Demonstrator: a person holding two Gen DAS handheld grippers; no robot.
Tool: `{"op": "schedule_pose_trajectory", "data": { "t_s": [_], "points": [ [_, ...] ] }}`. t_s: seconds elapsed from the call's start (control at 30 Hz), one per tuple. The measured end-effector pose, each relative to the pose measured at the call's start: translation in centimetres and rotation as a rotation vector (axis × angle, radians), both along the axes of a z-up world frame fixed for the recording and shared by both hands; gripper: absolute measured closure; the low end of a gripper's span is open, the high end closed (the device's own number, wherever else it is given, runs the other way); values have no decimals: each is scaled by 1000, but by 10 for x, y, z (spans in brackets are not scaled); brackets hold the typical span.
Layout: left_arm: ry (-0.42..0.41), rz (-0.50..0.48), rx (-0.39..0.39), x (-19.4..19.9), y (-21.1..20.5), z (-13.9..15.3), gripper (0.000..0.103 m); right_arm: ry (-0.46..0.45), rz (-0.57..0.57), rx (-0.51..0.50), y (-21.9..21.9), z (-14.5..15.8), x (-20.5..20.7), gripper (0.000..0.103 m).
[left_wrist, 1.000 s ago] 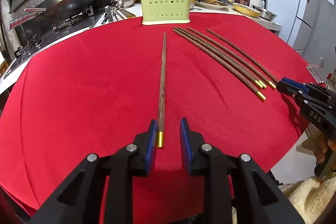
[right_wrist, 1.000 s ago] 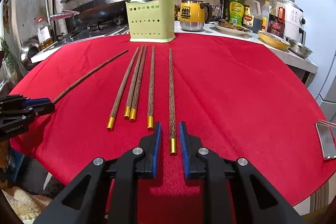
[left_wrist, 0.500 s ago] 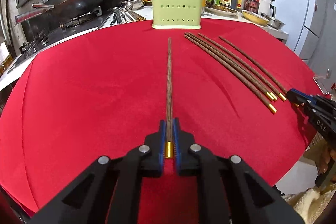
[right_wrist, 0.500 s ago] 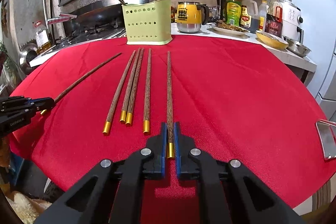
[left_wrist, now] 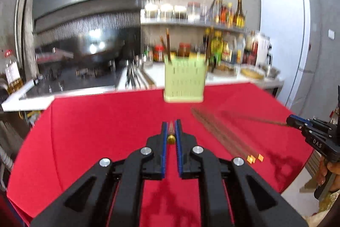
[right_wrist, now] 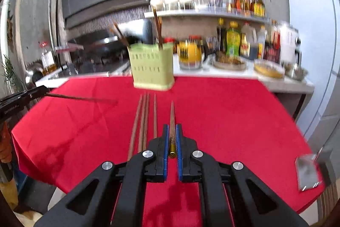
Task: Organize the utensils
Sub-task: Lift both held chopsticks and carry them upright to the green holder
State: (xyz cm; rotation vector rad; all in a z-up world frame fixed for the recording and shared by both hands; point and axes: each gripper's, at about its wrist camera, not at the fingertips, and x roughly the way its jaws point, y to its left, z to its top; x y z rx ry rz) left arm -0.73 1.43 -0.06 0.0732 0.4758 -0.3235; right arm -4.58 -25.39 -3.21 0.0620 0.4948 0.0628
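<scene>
Two chopsticks are off the cloth: our left gripper [left_wrist: 171, 131] has its jaws clamped on one chopstick [left_wrist: 171, 128] by its gold-capped end, our right gripper [right_wrist: 172, 137] likewise on another chopstick [right_wrist: 172, 118]. Gripped there, each tip points toward the green holder [right_wrist: 152, 71] at the worktop's [right_wrist: 223, 112] far edge, while four chopsticks [right_wrist: 146, 118] lie waiting.

Four wooden chopsticks [right_wrist: 146, 120] (gold-capped) lie parallel before the green holder [right_wrist: 151, 66].

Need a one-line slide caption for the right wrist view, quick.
Right gripper shut on a gold-capped chopstick, four chopsticks on the red cloth, green holder ahead.
</scene>
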Motion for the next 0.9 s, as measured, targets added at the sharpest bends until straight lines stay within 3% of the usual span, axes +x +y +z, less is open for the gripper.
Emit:
{"op": "schedule_pose_trajectory", "data": {
  "t_s": [0.2,0.43,0.7,0.9],
  "points": [
    [-98,4,-10,1,0,33,96,-104,2,8,-4,57,6,96],
    [-108,-7,-11,10,-3,39,96,-143,-10,-13,-10,95,26,96],
    [-101,-13,-29,21,-1,43,96,-143,-9,-31,-12,101,59,96],
    [-30,-20,-18,41,-7,23,96,-85,5,-1,-11,75,80,96]
  ]
}}
